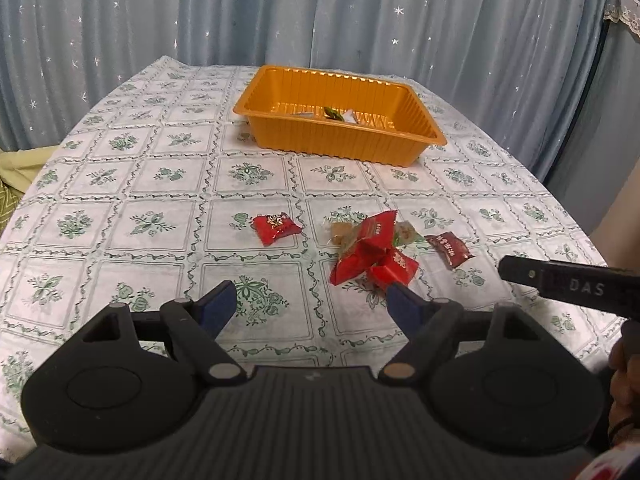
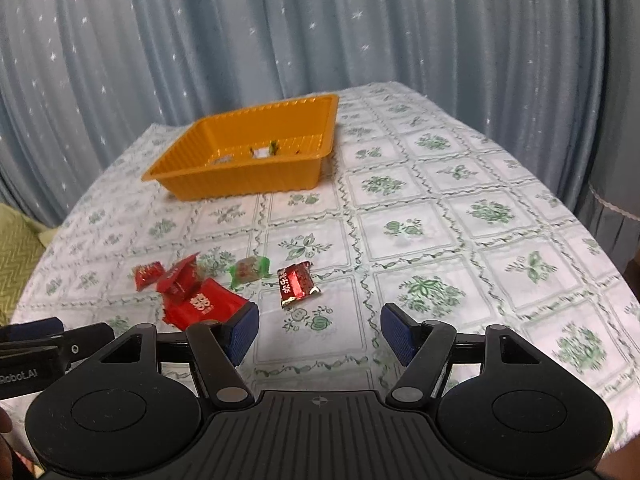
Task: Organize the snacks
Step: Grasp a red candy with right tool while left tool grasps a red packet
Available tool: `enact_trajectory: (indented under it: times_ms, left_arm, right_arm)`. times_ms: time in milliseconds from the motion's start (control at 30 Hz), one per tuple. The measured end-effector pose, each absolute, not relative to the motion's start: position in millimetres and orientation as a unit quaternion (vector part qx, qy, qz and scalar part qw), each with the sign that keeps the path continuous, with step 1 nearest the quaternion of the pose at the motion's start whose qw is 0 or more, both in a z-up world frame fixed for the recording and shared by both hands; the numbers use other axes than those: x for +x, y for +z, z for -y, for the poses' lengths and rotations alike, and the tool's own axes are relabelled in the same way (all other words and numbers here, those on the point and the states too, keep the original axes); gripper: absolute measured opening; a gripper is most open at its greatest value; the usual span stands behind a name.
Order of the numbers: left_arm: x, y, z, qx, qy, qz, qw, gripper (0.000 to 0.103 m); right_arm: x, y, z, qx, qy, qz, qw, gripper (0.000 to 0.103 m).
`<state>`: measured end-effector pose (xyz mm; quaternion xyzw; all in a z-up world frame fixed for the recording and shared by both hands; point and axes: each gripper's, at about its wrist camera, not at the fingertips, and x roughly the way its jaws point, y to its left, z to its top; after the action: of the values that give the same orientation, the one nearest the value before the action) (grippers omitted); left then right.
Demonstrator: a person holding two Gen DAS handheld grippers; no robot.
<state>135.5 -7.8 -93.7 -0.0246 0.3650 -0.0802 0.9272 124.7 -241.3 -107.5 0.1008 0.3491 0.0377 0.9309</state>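
An orange plastic tray (image 1: pixel 418 98) (image 2: pixel 168 160) stands at the far side of the table with a few small wrapped snacks (image 1: pixel 334 113) inside. Loose snacks lie on the near cloth: a pile of red packets (image 1: pixel 372 256) (image 2: pixel 200 300), a single red candy (image 1: pixel 276 228) (image 2: pixel 147 274), a green-wrapped candy (image 1: pixel 406 234) (image 2: pixel 249 270) and a dark red packet (image 1: pixel 450 249) (image 2: pixel 297 283). My left gripper (image 1: pixel 312 304) is open and empty, just short of the pile. My right gripper (image 2: pixel 320 326) is open and empty, near the dark red packet.
A white tablecloth with green flower squares (image 1: pixel 160 184) covers the table. Blue star-print curtains (image 1: pixel 320 12) hang behind it. A yellow-green cushion (image 2: pixel 16 248) lies off the left edge. The right gripper's body (image 1: pixel 572 286) shows in the left wrist view.
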Motion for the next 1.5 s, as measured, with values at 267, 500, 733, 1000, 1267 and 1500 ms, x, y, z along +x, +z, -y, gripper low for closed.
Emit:
enact_trajectory:
  times_ms: [267,500,733,1000,1267,1500]
  left_arm:
    - [158.9,-105.6,14.8,-0.021,-0.096,-0.366,0.925,0.08]
    - [172.1,-112.1,16.4,-0.024,-0.101,-0.367,0.924,0.08]
    - [179.0,-118.6,17.8,-0.018,-0.115,-0.371,0.921,0.075]
    - [187.1,-121.5,25.2,0.008,-0.142,-0.361,0.922,0.066]
    - [200.4,-124.3,45.9,0.058,-0.176,-0.349,0.919,0.062]
    - [205.1,-126.7,50.7,0.061,-0.178,-0.35,0.918,0.039]
  right_arm:
    - [162.6,-125.8,229.2,0.051,0.062,-0.358,0.93,0.053]
    - [190.1,-138.9,215.5,0.009,0.084,-0.363,0.928,0.045]
    - [203.7,-151.3,207.4,-0.008,0.086,-0.377,0.922,0.035]
    - [193.1,-144.4,220.1,0.03,0.066,-0.372,0.925,0.027]
    - [175.9,-142.4,227.5,0.055,0.054,-0.37,0.926,0.027]
    - [168.7,-144.0,228.1,0.068,0.052,-0.37,0.925,0.027]
